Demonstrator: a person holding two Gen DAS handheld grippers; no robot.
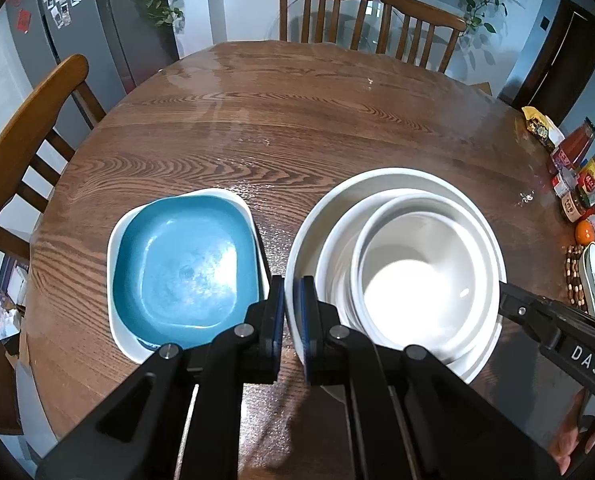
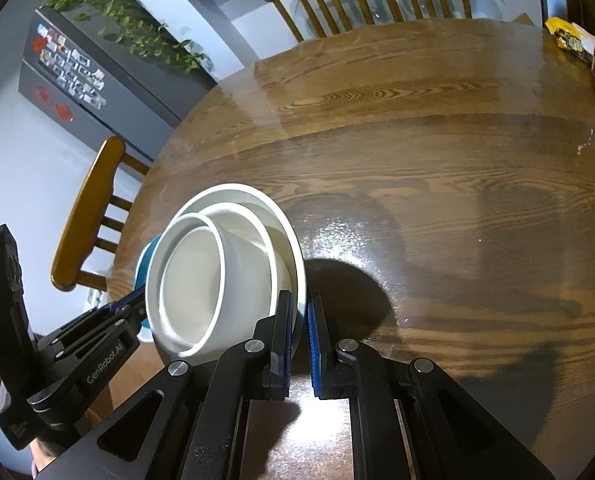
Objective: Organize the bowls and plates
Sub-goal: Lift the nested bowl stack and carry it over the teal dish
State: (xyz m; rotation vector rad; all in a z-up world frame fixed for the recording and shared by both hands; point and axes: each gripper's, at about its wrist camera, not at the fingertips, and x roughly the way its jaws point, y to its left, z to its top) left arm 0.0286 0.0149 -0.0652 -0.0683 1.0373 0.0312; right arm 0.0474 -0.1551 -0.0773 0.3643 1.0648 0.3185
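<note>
White stack (image 1: 397, 264): two bowls nested in a wide plate, above the table (image 1: 257, 120). Left gripper (image 1: 293, 320) clamped on the plate's left rim; right gripper (image 2: 299, 344) clamped on its right rim. Beside it, on the table: blue dish (image 1: 185, 260) in a white dish (image 1: 115, 320).

- Left gripper (image 1: 293, 312) pinches the rim of a large white bowl (image 1: 317, 216) holding two smaller white bowls (image 1: 417, 272).
- Blue dish (image 1: 185, 260) sits in a white dish (image 1: 115, 320) on the table (image 1: 257, 120).
</note>
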